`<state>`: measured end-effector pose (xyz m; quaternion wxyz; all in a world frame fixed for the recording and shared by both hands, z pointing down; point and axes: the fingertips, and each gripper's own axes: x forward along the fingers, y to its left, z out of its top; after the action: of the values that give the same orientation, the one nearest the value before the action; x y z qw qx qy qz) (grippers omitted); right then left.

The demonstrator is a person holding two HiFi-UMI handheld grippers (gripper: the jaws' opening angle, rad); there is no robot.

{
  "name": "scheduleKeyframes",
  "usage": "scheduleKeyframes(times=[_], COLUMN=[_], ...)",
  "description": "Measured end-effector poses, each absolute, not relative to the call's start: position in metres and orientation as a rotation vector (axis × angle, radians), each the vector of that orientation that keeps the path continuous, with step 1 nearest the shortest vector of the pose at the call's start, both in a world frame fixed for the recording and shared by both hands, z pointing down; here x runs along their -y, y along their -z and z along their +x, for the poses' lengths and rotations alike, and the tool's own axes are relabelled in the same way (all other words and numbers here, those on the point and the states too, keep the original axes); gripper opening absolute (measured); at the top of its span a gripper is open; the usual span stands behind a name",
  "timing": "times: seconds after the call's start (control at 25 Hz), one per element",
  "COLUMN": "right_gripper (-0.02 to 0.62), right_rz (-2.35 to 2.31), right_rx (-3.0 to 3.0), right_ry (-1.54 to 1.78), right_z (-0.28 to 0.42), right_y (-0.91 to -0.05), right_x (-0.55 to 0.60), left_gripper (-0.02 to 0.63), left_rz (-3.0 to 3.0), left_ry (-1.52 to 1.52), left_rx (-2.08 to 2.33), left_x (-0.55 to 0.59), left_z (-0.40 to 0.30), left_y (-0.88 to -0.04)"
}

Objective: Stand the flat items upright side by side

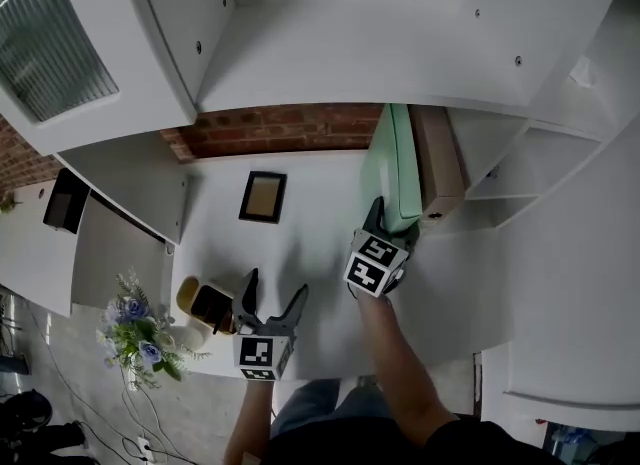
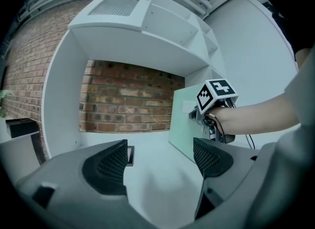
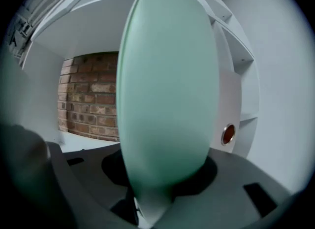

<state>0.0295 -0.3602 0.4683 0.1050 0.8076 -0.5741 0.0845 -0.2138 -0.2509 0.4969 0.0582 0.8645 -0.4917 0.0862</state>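
The left tool [image 1: 275, 286] hovers low over the bench [image 1: 320, 253], jaws apart and nothing between them. The right tool [image 1: 383, 221] is clenched on the near edge of the green flat item [image 1: 390, 168], which stands upright on edge, just beside the brown box [image 1: 437, 158] by the shelf's right wall. The step in hand looks like settling this item upright beside the box. Next, it likely needs a gentle release without tipping it. The picture frame [image 1: 263, 196], lying flat further left, would then need standing alongside.
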Motion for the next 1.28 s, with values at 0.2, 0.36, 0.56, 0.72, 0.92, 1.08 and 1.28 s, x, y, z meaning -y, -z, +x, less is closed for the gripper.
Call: scheduleKeyframes(times=[0.2,0.36,0.56,0.72,0.92,1.08,1.28], right_gripper=[0.173,0.175,0.181,0.196,0.201,0.214,0.242], right_rz=[2.409,2.393,2.37,2.366,2.358,2.349,2.343], right_rx=[1.603,1.585,1.582,1.589,1.61,1.618,1.66], right_ry=[-0.284,-0.279,-0.285,-0.281,-0.296,-0.303,-0.281], right_z=[0.038,0.039,0.04,0.039,0.039,0.037,0.031], right_y=[-0.478,-0.481,-0.481,-0.481,-0.481,-0.481,-0.473], right_x=[0.371,0.382,0.393,0.395,0.397,0.393,0.383], left_gripper=[0.39,0.39,0.39,0.39,0.39,0.39,0.39], left_rz=[2.616,2.592,2.618,2.614,2.619,2.622,2.625], left_ry=[-0.265,-0.282,-0.252,-0.258,-0.255,-0.249,-0.243], left_rx=[1.463,1.447,1.451,1.447,1.44,1.435,1.44], left_x=[0.258,0.26,0.265,0.265,0.264,0.262,0.26], left_z=[-0.223,-0.228,-0.229,-0.23,-0.229,-0.227,-0.227], left_y=[-0.501,-0.508,-0.503,-0.505,-0.504,-0.503,-0.501])
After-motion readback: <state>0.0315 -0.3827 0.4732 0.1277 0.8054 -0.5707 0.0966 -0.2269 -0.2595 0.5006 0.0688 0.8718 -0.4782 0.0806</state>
